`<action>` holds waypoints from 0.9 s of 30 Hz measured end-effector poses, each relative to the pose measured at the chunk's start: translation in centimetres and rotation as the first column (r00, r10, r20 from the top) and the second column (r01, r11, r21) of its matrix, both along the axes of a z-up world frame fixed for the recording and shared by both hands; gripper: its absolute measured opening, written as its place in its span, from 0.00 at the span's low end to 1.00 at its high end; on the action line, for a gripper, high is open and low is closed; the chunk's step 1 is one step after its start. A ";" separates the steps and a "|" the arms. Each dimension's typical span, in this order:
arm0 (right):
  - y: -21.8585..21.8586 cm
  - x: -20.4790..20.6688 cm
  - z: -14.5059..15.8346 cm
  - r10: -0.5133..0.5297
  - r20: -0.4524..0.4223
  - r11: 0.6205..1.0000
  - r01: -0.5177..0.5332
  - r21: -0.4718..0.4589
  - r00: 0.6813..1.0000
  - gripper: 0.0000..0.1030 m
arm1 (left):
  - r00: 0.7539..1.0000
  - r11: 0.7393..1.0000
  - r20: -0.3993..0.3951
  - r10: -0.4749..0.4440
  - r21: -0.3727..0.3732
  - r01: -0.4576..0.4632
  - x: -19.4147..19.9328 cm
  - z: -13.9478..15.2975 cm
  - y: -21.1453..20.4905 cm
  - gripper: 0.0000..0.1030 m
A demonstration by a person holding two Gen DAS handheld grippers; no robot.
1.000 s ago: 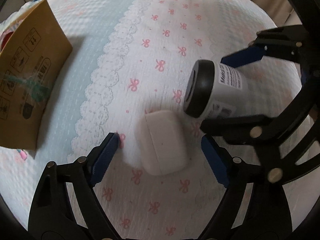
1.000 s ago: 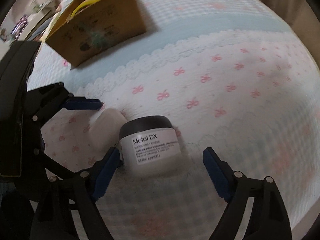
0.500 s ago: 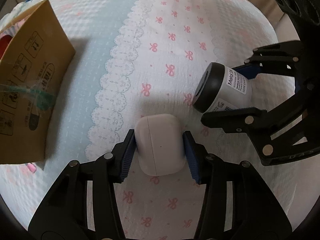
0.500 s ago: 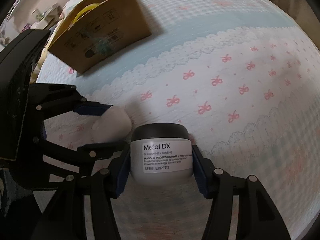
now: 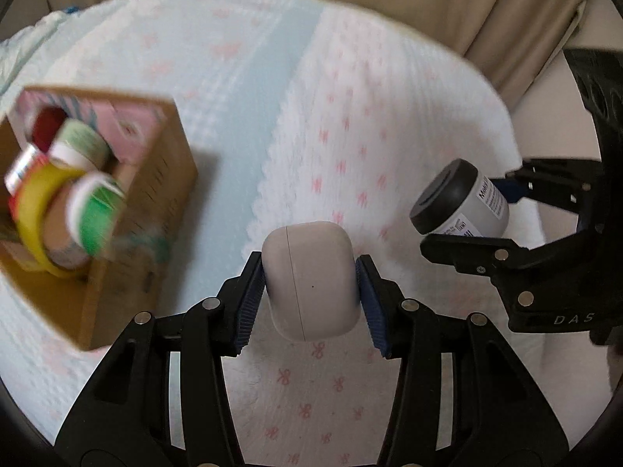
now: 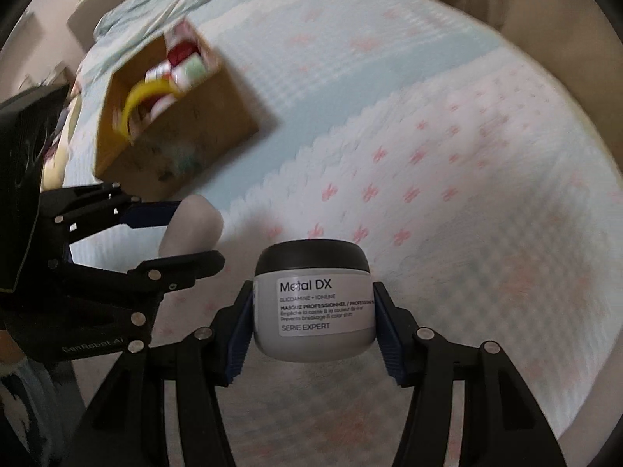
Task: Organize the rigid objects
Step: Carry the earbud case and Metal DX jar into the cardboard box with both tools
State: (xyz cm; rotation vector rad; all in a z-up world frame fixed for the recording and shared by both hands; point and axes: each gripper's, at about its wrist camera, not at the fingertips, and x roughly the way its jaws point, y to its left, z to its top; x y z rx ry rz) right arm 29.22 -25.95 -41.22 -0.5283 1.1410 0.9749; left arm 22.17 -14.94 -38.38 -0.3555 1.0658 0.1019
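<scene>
My left gripper (image 5: pixel 309 292) is shut on a white earbud case (image 5: pixel 309 278) and holds it above the bed. My right gripper (image 6: pixel 313 323) is shut on a grey jar with a black lid (image 6: pixel 313 303), labelled Metal DX, also lifted off the bed. The jar (image 5: pixel 459 204) and the right gripper show at the right of the left wrist view. The case (image 6: pixel 192 223) and the left gripper show at the left of the right wrist view. An open cardboard box (image 5: pixel 128 210) sits to the left, holding several jars, a yellow tape roll and a pink item.
The bed cover (image 5: pixel 338 124) is white with pink bows and a pale blue band. The box (image 6: pixel 175 132) stands on the blue band. Beige curtains (image 5: pixel 428 0) hang behind the bed. Room furniture shows dimly at the far left of the right wrist view.
Both grippers closed, the left on the case, the right on the jar. Both have since lifted their objects off the bed, and the box's open top has come into view.
</scene>
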 end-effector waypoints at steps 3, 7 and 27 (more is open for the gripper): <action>0.1 -1.0 3.6 -0.055 0.036 0.998 0.054 0.020 0.998 0.51 | 0.998 1.000 0.063 0.006 -0.010 -0.005 -1.0 4.3 1.2 0.43; 0.8 -2.5 9.7 -0.135 0.080 0.990 0.130 0.060 0.988 0.51 | 0.990 1.000 0.141 0.018 -0.011 -0.017 -2.3 9.8 3.8 0.43; 16.9 -9.1 20.0 -0.478 0.028 0.865 0.465 0.187 0.878 0.51 | 0.986 0.998 0.167 -0.011 -0.055 0.021 -6.1 18.7 25.6 0.43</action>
